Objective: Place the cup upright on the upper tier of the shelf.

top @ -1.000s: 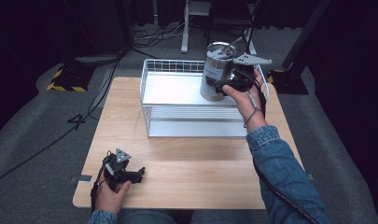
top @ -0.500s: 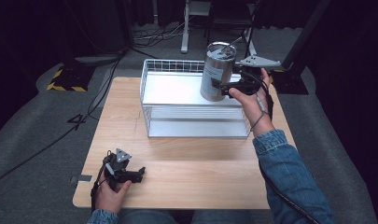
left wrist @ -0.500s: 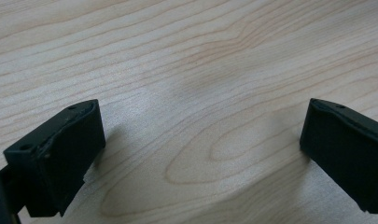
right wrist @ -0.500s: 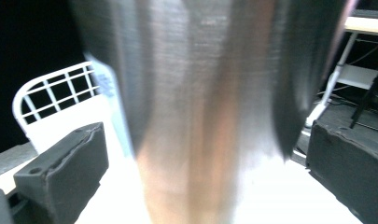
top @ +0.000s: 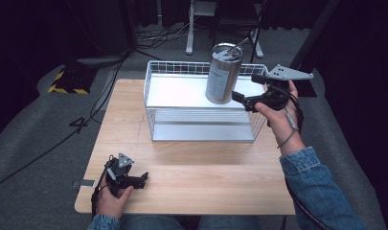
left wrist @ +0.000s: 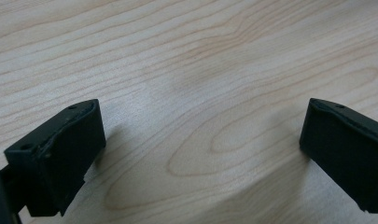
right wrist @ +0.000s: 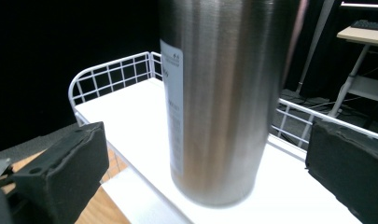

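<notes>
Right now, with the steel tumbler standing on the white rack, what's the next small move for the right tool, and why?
Probably draw the right tool straight back from the steel tumbler. Its jaws stand wide open on either side of the tumbler, apart from it, and the tumbler stands upright on the white wire rack, so it looks released. The left tool rests open on the wooden table and need not move.

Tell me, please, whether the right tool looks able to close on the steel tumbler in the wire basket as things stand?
Probably yes. The right tool is open beside the steel tumbler, which stands upright in the wire basket. In the right gripper view the tumbler rises between the spread jaws, with nothing in front of it.
</notes>
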The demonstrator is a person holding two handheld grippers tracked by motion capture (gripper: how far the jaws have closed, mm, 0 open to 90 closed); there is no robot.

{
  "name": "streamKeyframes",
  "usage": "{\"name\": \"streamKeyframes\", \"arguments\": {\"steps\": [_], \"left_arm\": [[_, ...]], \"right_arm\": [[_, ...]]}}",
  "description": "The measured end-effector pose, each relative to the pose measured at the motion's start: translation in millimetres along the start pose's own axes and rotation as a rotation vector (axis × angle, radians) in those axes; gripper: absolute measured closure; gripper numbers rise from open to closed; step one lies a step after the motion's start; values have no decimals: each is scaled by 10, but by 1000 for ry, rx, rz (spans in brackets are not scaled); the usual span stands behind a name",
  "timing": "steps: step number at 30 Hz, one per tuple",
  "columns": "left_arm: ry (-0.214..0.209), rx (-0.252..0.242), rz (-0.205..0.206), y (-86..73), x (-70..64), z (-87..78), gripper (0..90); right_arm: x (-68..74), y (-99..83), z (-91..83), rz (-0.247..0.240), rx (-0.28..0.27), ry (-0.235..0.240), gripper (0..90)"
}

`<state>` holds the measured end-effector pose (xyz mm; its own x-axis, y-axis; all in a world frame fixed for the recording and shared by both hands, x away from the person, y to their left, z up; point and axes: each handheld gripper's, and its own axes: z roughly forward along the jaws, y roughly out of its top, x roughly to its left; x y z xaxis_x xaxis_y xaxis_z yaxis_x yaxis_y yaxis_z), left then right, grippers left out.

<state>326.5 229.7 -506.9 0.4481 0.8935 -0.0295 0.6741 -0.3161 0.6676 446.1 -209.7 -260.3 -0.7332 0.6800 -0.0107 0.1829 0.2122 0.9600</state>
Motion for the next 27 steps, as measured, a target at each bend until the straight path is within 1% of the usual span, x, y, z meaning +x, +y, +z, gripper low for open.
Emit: {"name": "streamKeyframes", "arguments": {"steps": [1, 4, 5, 9, 11, 12, 13, 15, 16, 19, 24, 27], "left_arm": [[-4, 0, 6, -9, 15, -8, 5], [-2, 1, 4, -40, 55, -38, 5], [-3, -2, -1, -47, 60, -41, 6], [-4, -1, 6, -66, 96, -61, 6], [-1, -2, 2, -72, 106, -66, 6], [0, 0, 1, -74, 109, -69, 6], [-1, -1, 1, -75, 111, -69, 5], [-1, -1, 2, -74, 113, -69, 5], [-1, -1, 1, -74, 113, -68, 5], [-3, 1, 1, -69, 117, -66, 5], [7, -2, -3, -63, 114, -58, 4], [2, 0, -4, -60, 114, -57, 4]], "right_arm": [[2, -12, -52, -3, 0, 0, 0], [-7, -60, -207, -8, 1, -3, 0], [-14, -90, -282, -9, 2, -8, 0], [-45, -176, -448, -10, 11, -15, 0], [-68, -257, -580, -17, 21, -30, 0], [-68, -257, -580, -17, 21, -30, 0], [-78, -283, -620, -24, 24, -32, 0], [-98, -363, -743, -19, 36, -48, 0], [-98, -363, -743, -19, 36, -48, 0], [-128, -460, -854, -10, 52, -70, 0], [-201, -669, -987, 17, 87, -94, 0], [-241, -836, -1013, 42, 132, -100, 0]]}}
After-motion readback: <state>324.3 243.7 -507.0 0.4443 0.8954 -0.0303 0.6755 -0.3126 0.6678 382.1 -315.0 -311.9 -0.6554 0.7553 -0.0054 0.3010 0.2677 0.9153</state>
